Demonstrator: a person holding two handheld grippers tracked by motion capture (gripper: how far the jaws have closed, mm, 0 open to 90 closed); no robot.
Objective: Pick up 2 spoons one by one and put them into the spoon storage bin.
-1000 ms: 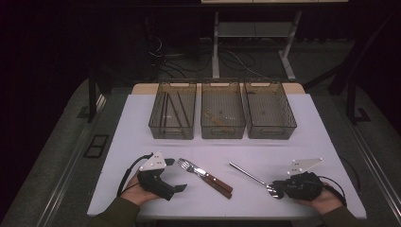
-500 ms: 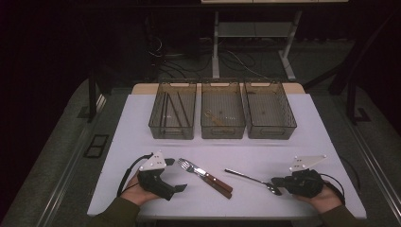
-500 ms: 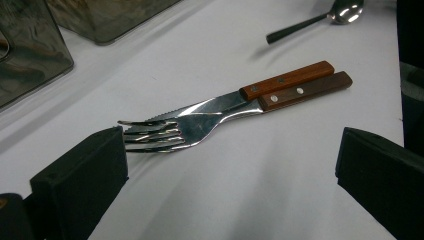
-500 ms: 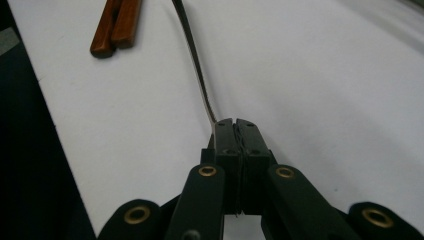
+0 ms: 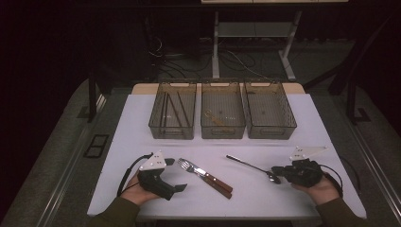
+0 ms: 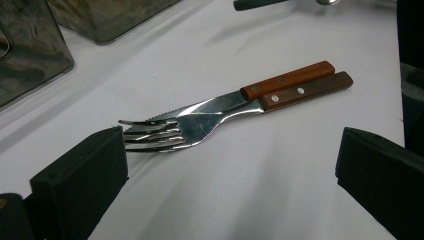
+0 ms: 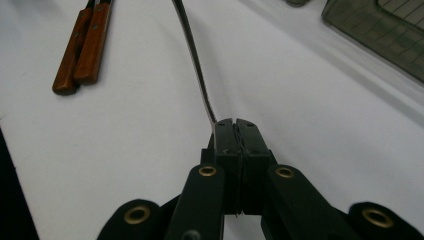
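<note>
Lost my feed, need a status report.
Right gripper shut on spoon. Left gripper open, aimed at fork and knife. Nothing in the way.

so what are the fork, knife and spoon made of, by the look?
Fork and knife: bright polished metal, probably steel, mirror glints; handles look like brown wood with pale rivets. Spoon: all metal, thin dark-reflecting handle, clamped by the right gripper.

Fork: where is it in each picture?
High view: the fork lies low, left of middle.
Left gripper view: fork in the middle, tines pointing left.
Right gripper view: the fork's wooden handle, top left.
Shared landmark: the knife lying against it.
</note>
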